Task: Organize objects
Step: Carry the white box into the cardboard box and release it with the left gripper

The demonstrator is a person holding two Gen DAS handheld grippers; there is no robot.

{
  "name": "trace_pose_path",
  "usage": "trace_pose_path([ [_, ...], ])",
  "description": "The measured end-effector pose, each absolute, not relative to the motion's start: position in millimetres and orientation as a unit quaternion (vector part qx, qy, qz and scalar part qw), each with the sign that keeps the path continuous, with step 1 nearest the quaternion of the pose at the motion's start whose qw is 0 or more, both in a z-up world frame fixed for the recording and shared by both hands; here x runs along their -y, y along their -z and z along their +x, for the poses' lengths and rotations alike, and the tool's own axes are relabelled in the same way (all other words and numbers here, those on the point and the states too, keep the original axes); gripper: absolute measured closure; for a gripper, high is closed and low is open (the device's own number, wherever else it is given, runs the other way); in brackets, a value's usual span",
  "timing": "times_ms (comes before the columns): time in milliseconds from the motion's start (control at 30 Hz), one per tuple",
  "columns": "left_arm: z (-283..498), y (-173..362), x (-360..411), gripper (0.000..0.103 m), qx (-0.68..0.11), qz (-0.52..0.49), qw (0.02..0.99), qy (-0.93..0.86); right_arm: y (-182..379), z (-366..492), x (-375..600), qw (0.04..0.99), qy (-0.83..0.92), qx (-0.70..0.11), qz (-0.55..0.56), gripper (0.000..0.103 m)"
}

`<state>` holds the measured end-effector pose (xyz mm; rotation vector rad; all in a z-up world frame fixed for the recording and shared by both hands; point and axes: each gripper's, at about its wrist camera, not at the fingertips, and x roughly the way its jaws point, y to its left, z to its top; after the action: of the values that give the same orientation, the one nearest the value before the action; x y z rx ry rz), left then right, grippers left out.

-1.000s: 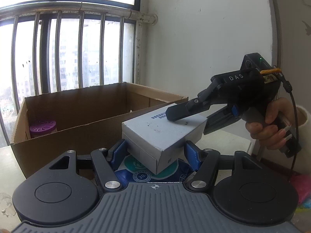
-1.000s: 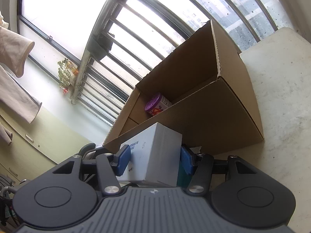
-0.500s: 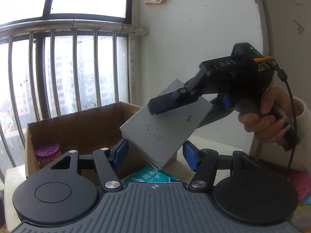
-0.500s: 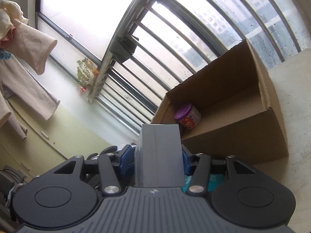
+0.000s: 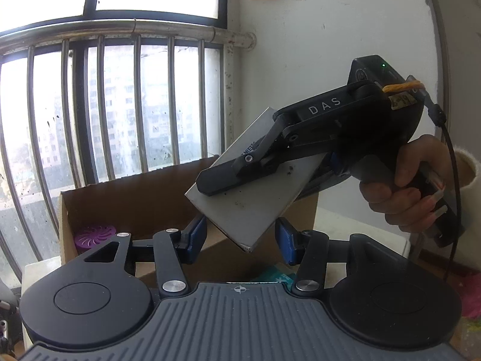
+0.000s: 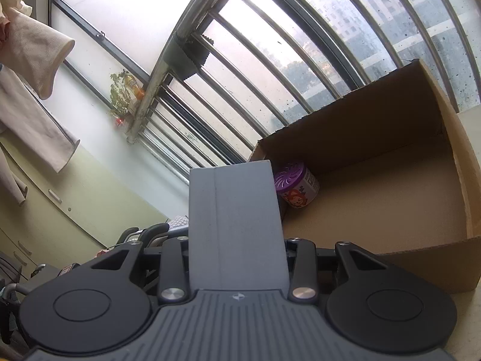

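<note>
You have the grey carton (image 6: 237, 225) clamped in your right gripper (image 5: 255, 177), whose jaws have just closed on it, lifted at frame centre before the cardboard box (image 6: 390, 198); your left gripper (image 5: 240, 237), jaws narrowing, grips nothing; next, carry it in beside the purple air freshener (image 6: 297, 189).

I read "DAS" in pale capitals on the upper arm of the right gripper (image 5: 300, 177), just beside its dark housing. A small tag (image 5: 401, 101) tied to that housing with yellow string carries handwritten figures I cannot make out. On the grey box (image 5: 252, 207), blue print peeks out from under the gripper's arm, too cut off to read. The purple jar (image 6: 296, 189) beyond the box has label print too small to read.
</note>
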<state>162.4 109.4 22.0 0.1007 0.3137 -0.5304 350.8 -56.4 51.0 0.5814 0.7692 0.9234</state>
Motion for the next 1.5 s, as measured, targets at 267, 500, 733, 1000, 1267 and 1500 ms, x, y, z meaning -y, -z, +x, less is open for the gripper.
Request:
trace_pose_path([
  [267,226,-56,-135,0.053,-0.224,0.045,0.947,0.224,-61,421,23,0.756,-0.421,-0.404,0.297,0.063],
  [500,289,-67,-144,0.053,-0.311,0.06,0.933,0.173,-32,484,2,0.724,-0.382,-0.451,0.355,0.064],
  [733,308,-40,-129,0.054,-0.359,0.137,0.91,0.155,9,507,-12,0.719,-0.309,-0.516,0.349,0.064],
  [1000,312,-33,-117,0.053,-0.382,0.169,0.894,0.163,48,517,-3,0.704,-0.241,-0.568,0.352,0.064],
  [1267,306,-31,-118,0.053,-0.392,0.177,0.888,0.161,57,517,-3,0.697,-0.234,-0.586,0.341,0.059],
  [1500,307,-22,-113,0.052,-0.409,0.196,0.876,0.168,29,510,9,0.739,-0.198,-0.582,0.276,0.014],
])
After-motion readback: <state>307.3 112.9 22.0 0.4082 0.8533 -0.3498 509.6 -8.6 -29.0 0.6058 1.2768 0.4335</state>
